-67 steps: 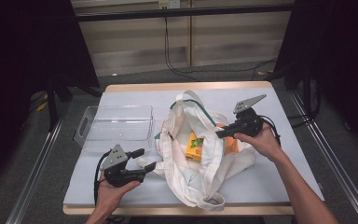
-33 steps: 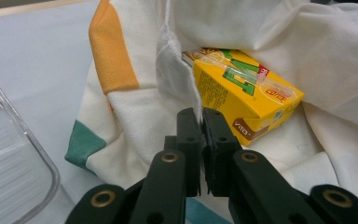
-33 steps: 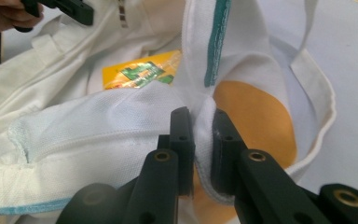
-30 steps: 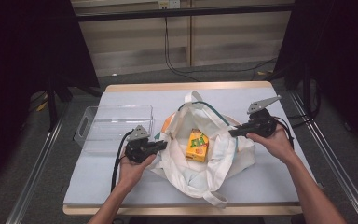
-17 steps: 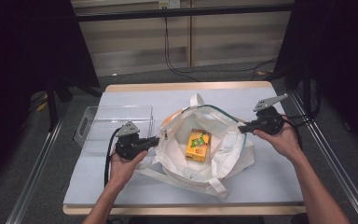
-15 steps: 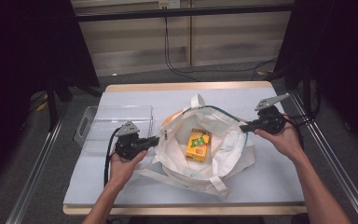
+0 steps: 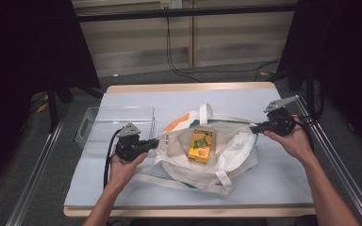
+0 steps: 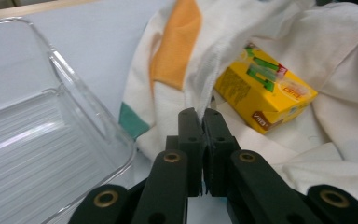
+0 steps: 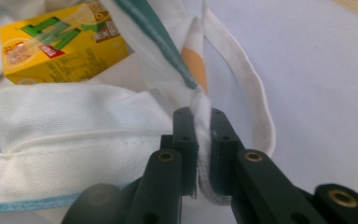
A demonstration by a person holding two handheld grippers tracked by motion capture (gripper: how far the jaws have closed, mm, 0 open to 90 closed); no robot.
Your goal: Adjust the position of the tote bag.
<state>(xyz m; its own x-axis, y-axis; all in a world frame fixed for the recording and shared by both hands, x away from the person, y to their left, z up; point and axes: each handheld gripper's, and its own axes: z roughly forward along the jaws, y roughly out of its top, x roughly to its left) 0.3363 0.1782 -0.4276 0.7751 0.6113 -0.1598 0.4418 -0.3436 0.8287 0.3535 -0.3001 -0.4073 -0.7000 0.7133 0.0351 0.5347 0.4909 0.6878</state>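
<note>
A white cloth bag (image 7: 226, 155) with orange and teal patches lies open in the middle of the table. Inside it rests a yellow drink carton (image 7: 201, 147) (image 8: 261, 91) (image 9: 60, 42). My left gripper (image 7: 159, 141) (image 8: 204, 116) is shut on the bag's left rim (image 8: 200, 88), holding a thin fold of cloth. On the opposite side, my right gripper (image 7: 253, 130) (image 9: 203, 116) is shut on the bag's right rim (image 9: 203, 105), with a bunched white edge pinched between its jaws. The two grippers hold the mouth stretched wide apart.
A clear plastic tray (image 7: 99, 127) (image 8: 37, 126) stands on the table at the left, just beside my left gripper. The bag's white strap (image 9: 247, 93) loops over the pale blue tabletop (image 7: 169, 101). Metal rails (image 7: 33, 179) run along both table sides.
Both hands have drawn apart, the right one farther toward the right edge. The bag's mouth has spread from a bunched heap into a wide opening, showing the carton.
</note>
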